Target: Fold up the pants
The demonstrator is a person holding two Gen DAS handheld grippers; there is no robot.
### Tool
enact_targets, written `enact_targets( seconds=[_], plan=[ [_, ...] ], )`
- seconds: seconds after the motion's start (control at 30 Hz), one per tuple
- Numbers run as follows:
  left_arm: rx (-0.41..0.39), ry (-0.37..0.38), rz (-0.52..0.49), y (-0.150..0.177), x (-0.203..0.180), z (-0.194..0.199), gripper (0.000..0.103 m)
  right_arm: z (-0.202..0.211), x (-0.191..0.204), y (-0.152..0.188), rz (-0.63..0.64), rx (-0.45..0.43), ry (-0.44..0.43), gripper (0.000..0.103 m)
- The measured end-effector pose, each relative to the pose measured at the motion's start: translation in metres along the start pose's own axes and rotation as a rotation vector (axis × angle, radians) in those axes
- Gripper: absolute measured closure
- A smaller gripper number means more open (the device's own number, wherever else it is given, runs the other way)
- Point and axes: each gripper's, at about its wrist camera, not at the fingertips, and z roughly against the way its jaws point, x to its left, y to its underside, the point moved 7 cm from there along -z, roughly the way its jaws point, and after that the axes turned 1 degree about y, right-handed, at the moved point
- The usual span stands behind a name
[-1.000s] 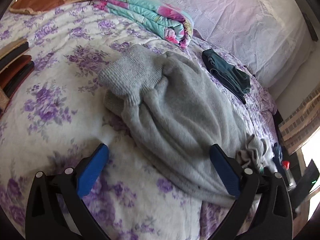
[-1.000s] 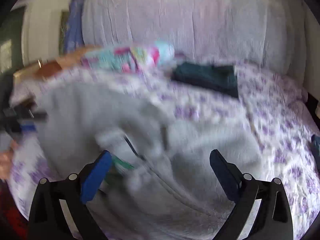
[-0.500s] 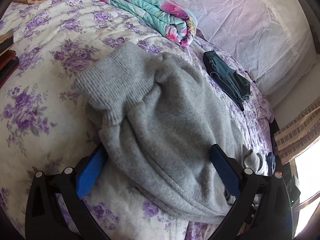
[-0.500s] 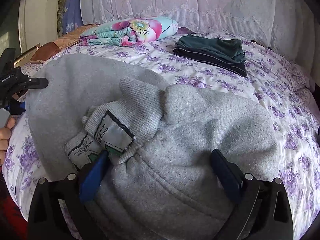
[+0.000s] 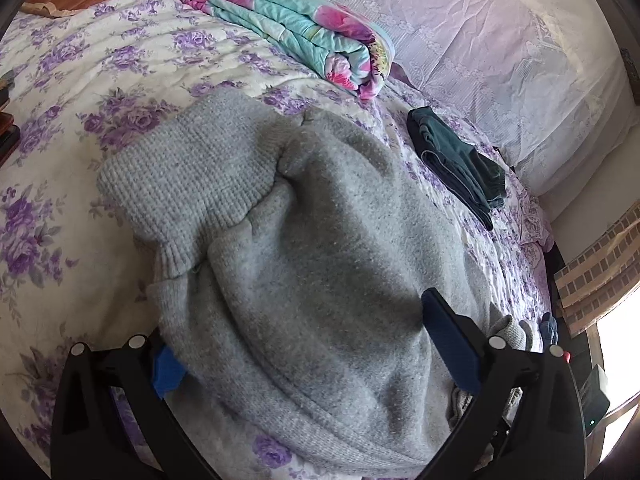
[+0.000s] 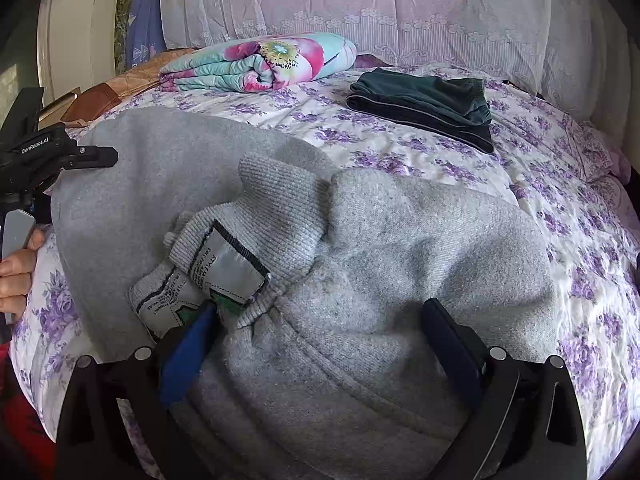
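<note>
Grey fleece pants (image 5: 320, 248) lie bunched on the flowered bedspread (image 5: 80, 80), ribbed cuff (image 5: 188, 176) folded over at the left. In the right wrist view the pants (image 6: 400, 264) show a ribbed cuff and a white label (image 6: 224, 268). My left gripper (image 5: 308, 344) is open, its blue pads on either side of the pants' near edge. My right gripper (image 6: 316, 340) is open too, straddling the fabric beside the label. The left gripper's body (image 6: 44, 160) shows at the left edge of the right wrist view.
A folded floral quilt (image 5: 296, 28) lies at the head of the bed. Folded dark green pants (image 5: 456, 160) lie to the right, also in the right wrist view (image 6: 424, 104). Lilac lace pillows (image 6: 360, 8) stand behind. A bed edge and small clutter (image 5: 548, 328) are at the right.
Both grippers have moved in close over the grey pants, so the fabric now lies between their open fingers. The pants have settled into a bunched heap.
</note>
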Motion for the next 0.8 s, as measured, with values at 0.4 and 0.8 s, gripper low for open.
enact_targets(
  seconds=[0.4, 0.8],
  plan=[
    [-0.052, 0.043, 0.040, -0.001, 0.006, 0.006, 0.005, 0.049, -0.038, -0.016, -0.231, -0.165, -0.072, 0.003],
    [-0.019, 0.058, -0.011, -0.001, 0.003, 0.004, 0.004, 0.001, -0.039, -0.022, -0.204, -0.023, 0.013, 0.003]
  ],
)
